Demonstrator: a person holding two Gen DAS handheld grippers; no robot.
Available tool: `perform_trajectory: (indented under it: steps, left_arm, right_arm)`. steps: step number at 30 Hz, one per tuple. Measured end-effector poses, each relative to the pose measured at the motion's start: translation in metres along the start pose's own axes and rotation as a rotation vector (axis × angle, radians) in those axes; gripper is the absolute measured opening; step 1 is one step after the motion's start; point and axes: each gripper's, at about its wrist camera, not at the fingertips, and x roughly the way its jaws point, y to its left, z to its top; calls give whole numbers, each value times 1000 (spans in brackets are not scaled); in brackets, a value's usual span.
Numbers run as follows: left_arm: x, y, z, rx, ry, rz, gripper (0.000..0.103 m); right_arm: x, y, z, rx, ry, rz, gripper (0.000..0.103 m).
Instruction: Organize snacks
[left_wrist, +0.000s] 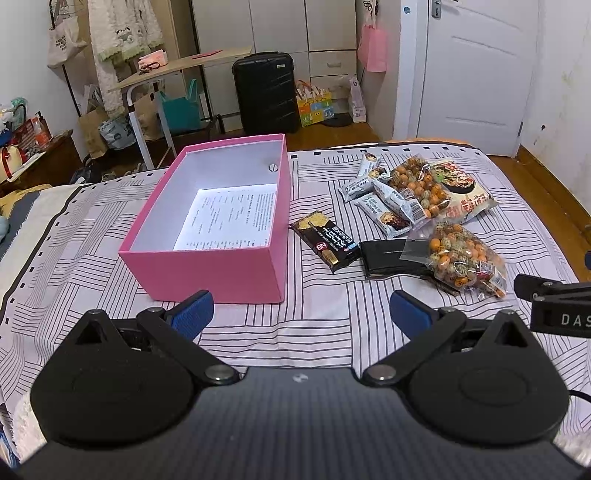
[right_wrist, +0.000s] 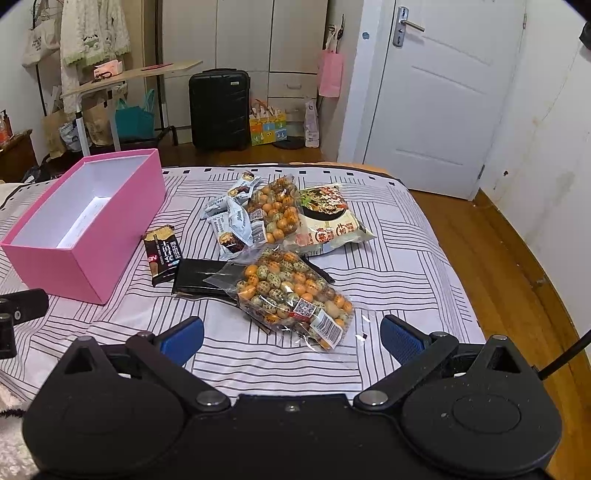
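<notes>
Snacks heaped on the bed beside an empty pink box, both tools wide and holding nothing.

The pink box (left_wrist: 218, 236) sits open-topped on the striped bedspread (left_wrist: 317, 332), only a printed sheet lining its floor, so it looks meant to receive the snacks and none is in it yet. They lie just right of it: a dark wafer bar (left_wrist: 325, 242) nearest the box, a flat black packet (left_wrist: 388, 258) under a bag of coated peanuts (right_wrist: 291, 295), then small white cake packs (left_wrist: 384, 206), a second peanut bag (left_wrist: 421, 184) and an instant noodle packet (right_wrist: 328, 218) behind. The right tool (right_wrist: 291, 339) hovers spread just short of the near peanut bag, likely the first pick. The left tool (left_wrist: 301, 314) waits spread between the box and the pile.
</notes>
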Motion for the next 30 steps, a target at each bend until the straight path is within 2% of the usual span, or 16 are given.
perform_trajectory:
  steps: [12, 15, 18, 21, 24, 26, 28, 30]
  left_arm:
    - [1, -1, 1, 1, 9, 1, 103]
    - [3, -2, 1, 4, 21, 7, 103]
    - [7, -3, 1, 12, 31, 11, 103]
    - [14, -7, 5, 13, 39, 19, 103]
    - [32, -17, 12, 23, 40, 12, 103]
    - [48, -29, 17, 48, 42, -2, 103]
    - [61, -38, 20, 51, 29, -45, 102]
    - [77, -49, 23, 59, 33, -98, 100]
  right_arm:
    - [-5, -7, 4, 4, -22, 33, 103]
    - [-5, -12, 5, -9, -44, 105, 103]
    - [-3, -15, 4, -74, -62, 187, 103]
    - [1, -21, 1, -172, -119, 265, 103]
    - [14, -25, 2, -250, -160, 250, 103]
    - [34, -28, 5, -273, -140, 226, 103]
    - [53, -28, 3, -324, -124, 207, 103]
    - [71, -30, -4, -405, -150, 235, 103]
